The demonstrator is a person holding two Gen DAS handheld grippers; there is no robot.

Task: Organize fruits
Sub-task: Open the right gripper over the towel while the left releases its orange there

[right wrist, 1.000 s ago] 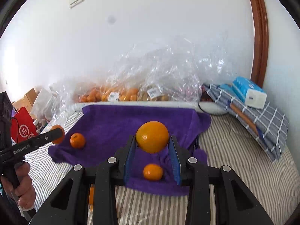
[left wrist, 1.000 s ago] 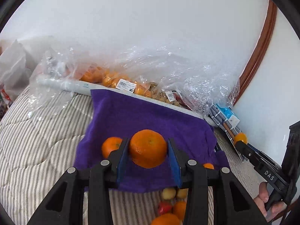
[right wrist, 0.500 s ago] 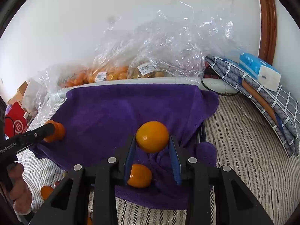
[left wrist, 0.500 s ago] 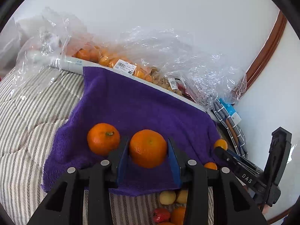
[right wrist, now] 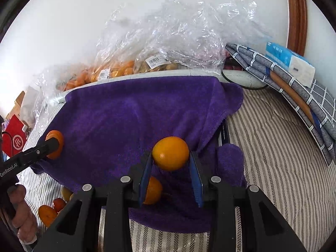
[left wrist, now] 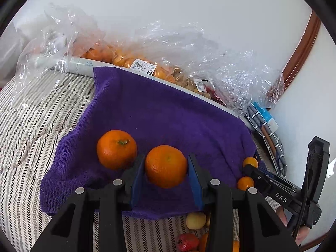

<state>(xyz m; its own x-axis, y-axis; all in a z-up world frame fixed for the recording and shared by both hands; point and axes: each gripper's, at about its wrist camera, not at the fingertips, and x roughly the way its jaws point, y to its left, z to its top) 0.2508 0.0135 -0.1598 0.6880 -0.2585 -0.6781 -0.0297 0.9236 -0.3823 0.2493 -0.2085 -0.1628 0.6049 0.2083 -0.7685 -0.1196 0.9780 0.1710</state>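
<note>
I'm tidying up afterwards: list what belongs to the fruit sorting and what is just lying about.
Job:
- round orange tangerine in left gripper
- smooth yellow-orange citrus in right gripper
- stemmed orange tangerine on purple terry towel

Lying about:
- blue-and-white tissue pack
- grey checked folded cloth
- red paper bag

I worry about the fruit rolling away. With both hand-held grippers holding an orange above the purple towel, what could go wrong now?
1. The left orange may knock the loose orange beside it.
2. The right orange may drop onto the orange below.
3. The towel looks sloped, so released fruit may roll.
</note>
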